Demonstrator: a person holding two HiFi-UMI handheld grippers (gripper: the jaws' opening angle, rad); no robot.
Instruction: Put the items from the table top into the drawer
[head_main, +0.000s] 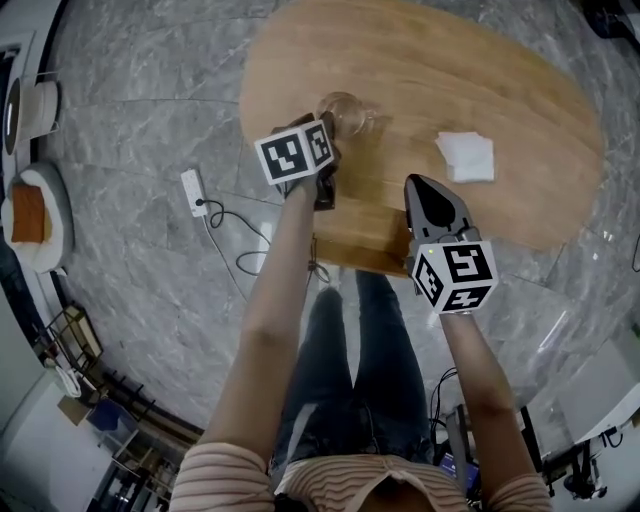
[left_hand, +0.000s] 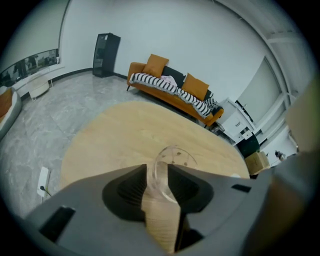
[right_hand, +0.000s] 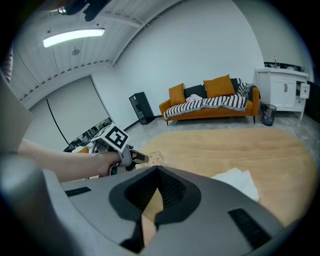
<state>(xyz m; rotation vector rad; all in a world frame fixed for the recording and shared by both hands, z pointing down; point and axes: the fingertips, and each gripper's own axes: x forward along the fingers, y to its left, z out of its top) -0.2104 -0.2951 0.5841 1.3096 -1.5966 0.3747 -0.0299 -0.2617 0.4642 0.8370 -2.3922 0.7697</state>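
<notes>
A clear glass (head_main: 350, 110) stands on the oval wooden table (head_main: 500, 80) near its left front. My left gripper (head_main: 333, 138) reaches it from the near side; in the left gripper view its jaws (left_hand: 157, 175) are shut on the near wall of the glass (left_hand: 176, 156). A folded white napkin (head_main: 466, 156) lies flat on the table to the right. My right gripper (head_main: 418, 185) hovers over the table's front edge, left of the napkin (right_hand: 237, 182), shut with nothing between its jaws (right_hand: 157, 171). A wooden drawer front (head_main: 355, 255) shows under the near edge.
The person's legs (head_main: 345, 350) are right below the table's near edge. A white power strip (head_main: 193, 192) with a cable lies on the marble floor to the left. An orange sofa (left_hand: 170, 87) stands beyond the table's far side.
</notes>
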